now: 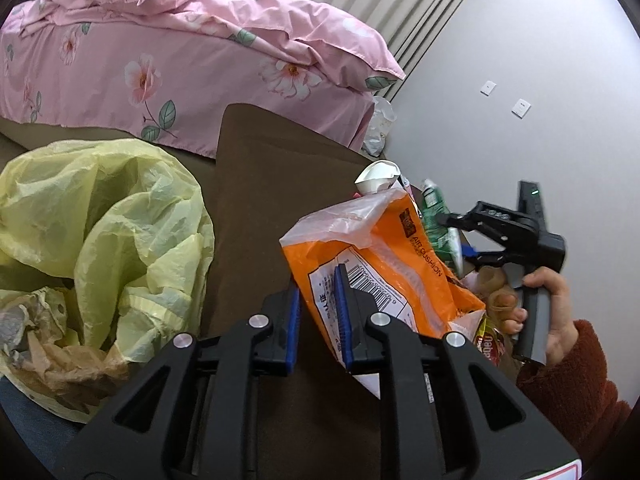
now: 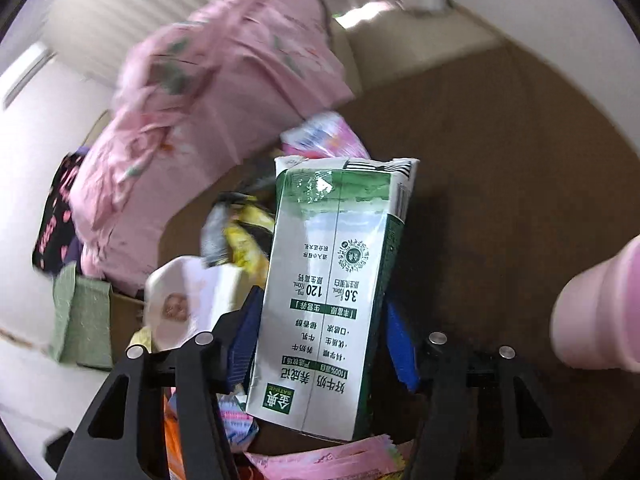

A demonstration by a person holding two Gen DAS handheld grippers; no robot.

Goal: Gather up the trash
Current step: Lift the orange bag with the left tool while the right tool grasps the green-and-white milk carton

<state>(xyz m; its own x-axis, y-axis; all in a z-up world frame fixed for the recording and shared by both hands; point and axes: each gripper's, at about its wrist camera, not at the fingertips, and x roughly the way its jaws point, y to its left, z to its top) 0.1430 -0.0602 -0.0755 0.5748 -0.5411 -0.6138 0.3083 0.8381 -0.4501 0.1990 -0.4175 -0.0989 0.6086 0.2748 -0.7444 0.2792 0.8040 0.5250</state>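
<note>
The right tool (image 2: 320,320) clamps the upright milk carton (image 2: 332,292) at frame centre, while the left tool (image 1: 318,312), jaws narrow, pinches the orange wrapper (image 1: 384,264); the yellow trash bag (image 1: 100,248) gapes lower left, nearer the left tool

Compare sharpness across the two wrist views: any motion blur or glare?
Left wrist view: sharp throughout, orange bag print readable. Right wrist view: background pink bedding motion-smeared, milk carton stays crisp with mild glare on its upper face.
</note>
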